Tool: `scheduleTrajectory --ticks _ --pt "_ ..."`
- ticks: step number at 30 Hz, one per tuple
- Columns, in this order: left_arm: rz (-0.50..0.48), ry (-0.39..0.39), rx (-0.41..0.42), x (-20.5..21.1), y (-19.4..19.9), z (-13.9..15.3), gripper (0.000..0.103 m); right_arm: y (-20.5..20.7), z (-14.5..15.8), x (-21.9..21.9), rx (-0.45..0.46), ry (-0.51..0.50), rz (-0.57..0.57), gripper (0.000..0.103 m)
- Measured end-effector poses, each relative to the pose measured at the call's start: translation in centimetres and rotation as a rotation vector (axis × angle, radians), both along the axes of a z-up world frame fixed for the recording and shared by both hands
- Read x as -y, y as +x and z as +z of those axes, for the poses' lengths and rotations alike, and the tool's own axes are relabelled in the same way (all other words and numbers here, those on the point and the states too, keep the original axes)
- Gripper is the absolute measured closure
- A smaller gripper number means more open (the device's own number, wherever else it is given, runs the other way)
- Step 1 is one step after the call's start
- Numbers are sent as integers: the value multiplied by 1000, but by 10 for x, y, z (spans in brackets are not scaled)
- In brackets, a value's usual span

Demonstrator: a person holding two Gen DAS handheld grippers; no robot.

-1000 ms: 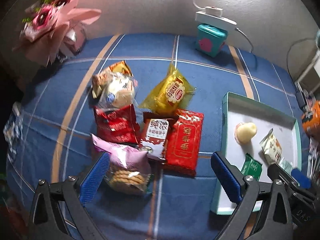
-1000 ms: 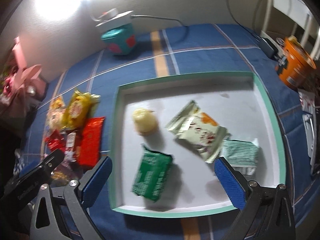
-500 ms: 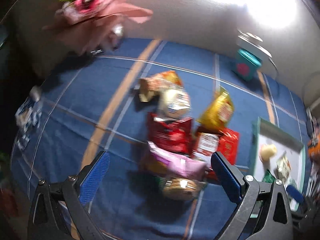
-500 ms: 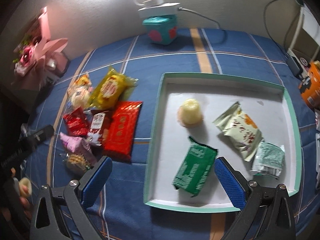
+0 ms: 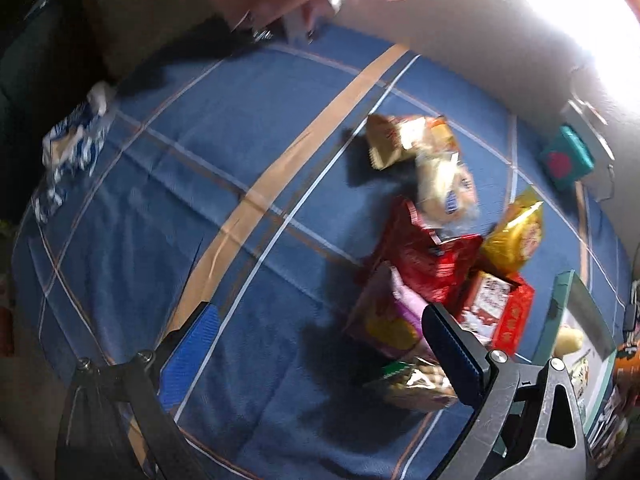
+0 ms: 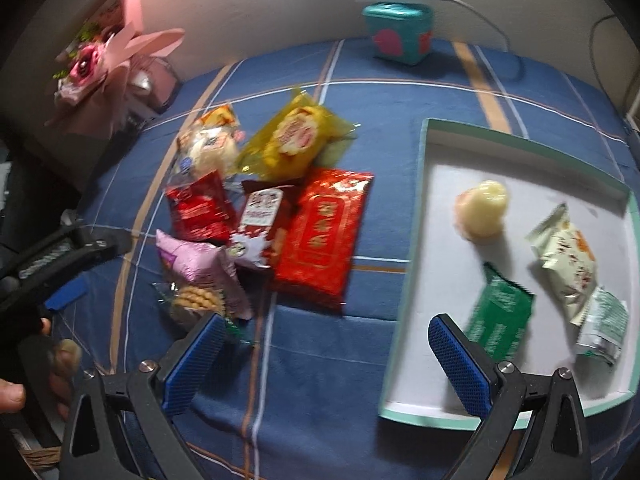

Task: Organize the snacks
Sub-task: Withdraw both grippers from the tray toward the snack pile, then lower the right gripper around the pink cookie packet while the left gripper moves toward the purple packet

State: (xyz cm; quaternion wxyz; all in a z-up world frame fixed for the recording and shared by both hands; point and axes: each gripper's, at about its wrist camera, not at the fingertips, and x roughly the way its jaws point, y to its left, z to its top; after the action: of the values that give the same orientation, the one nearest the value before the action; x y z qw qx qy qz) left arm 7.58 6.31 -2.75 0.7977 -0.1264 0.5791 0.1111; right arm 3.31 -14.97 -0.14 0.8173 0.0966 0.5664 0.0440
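A pile of snack packets [image 6: 264,216] lies on a blue plaid cloth [image 6: 400,96], just left of a shallow tray [image 6: 424,216] already holding four snacks. Both the left gripper [image 5: 320,356] and the right gripper [image 6: 324,356] hover with jaws spread wide, empty. The packets look light, crinkly and slippery — likely best pinched at a flat sealed edge, gently, since the biscuit pack [image 6: 196,300] could crush.

I saw a blue plaid cloth [image 6: 400,92] covering the surface, a heap of snack packets [image 6: 264,216] left of centre, a teal-rimmed tray [image 6: 404,280] to the right, a teal box [image 6: 400,32] at the far edge, a pink bouquet [image 6: 100,60] far left.
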Motion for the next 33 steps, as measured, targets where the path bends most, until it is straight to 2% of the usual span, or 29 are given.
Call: scheduleTrajectory --ticks 4,11,22,29,33 --pt "35 -18 -2 -7 -1 -5 2 2 -3 -16 4 -23 34 0" --pt "64 -40 17 -16 -4 -3 2 5 2 -28 21 49 74 0" --pt "107 -40 3 -31 -2 -9 2 9 2 -51 39 65 122 1" --pt "160 -18 -64 -43 -1 -28 2 12 -19 -79 -12 55 149 1" --pt "234 -27 -113 -56 -5 -43 2 16 -28 -93 -9 32 147 1"
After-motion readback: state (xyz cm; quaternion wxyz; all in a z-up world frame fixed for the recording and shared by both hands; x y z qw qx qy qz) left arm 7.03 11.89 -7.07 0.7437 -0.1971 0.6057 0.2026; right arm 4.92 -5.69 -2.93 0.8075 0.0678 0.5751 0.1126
